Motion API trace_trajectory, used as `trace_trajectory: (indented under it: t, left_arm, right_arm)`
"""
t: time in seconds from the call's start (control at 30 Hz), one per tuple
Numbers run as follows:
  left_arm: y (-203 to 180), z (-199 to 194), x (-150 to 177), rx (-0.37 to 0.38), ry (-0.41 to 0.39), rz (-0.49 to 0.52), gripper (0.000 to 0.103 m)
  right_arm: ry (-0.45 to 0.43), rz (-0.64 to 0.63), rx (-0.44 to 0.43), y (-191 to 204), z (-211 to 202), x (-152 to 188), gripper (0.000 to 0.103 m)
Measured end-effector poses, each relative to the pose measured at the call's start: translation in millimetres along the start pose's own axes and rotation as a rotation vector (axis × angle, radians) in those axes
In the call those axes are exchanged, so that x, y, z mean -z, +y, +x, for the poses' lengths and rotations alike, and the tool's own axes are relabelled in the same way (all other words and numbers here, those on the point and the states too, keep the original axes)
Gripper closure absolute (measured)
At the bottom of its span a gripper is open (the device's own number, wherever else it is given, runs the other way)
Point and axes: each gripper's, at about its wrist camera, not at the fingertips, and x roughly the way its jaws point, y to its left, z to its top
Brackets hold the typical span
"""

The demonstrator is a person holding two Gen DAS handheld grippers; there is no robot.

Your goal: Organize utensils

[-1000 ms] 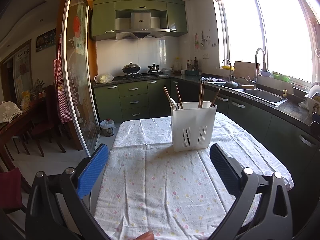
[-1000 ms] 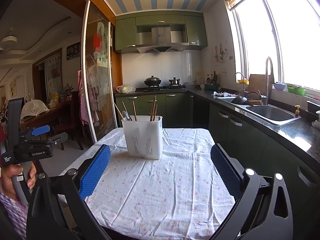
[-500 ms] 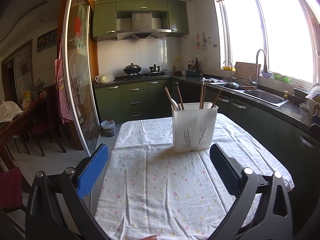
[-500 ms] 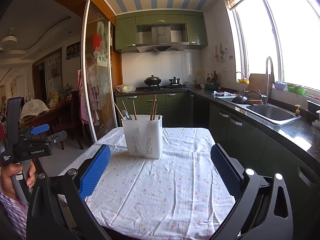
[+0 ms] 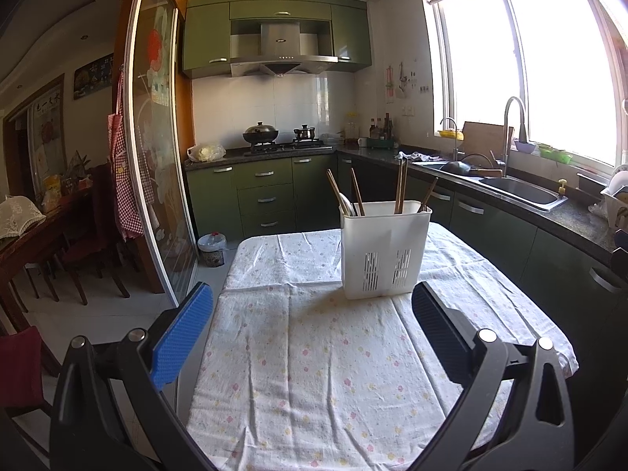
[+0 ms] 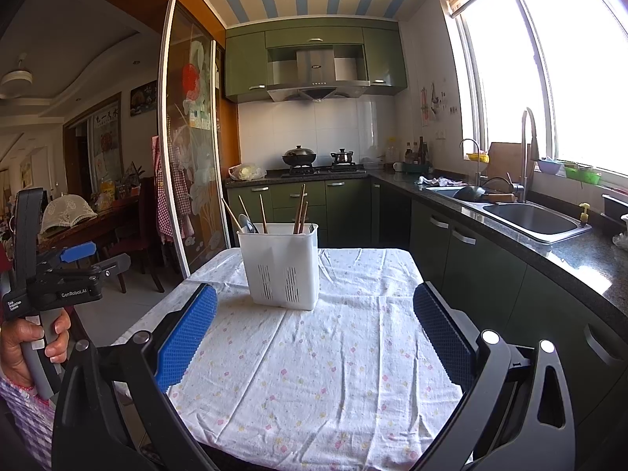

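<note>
Green-cabinet kitchen with a small table [image 5: 314,412] under a white floral tablecloth [image 6: 314,373], bright window on the right. Nearest the cameras, both grippers hang over the near end of the table with nothing in them: the left gripper [image 5: 312,327] has its blue pads spread wide, and the right gripper [image 6: 314,324] is spread just as wide. The right view also catches a hand [image 6: 27,343] gripping the left gripper's handle off at the table's left side. Further along sits a white slotted utensil holder [image 5: 384,249], upright on the cloth toward the far end, well apart from either gripper. Chopsticks [image 5: 400,187] stand in it with long axes roughly vertical, tips up, some leaning left and one leaning right, plus a spoon [image 6: 246,223] in the left section. Behind are the stove and the sink [image 5: 522,192].
</note>
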Motion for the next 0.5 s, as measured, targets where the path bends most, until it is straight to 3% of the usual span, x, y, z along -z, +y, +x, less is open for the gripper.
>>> trace_trajectory:
  t: [0.5]
  left_arm:
    - [-7.8,2.3,-1.0,0.004,0.015,0.031,0.007]
  right_arm:
    - [-0.001,0.000,0.000,0.8,-0.3,-0.1,0.004]
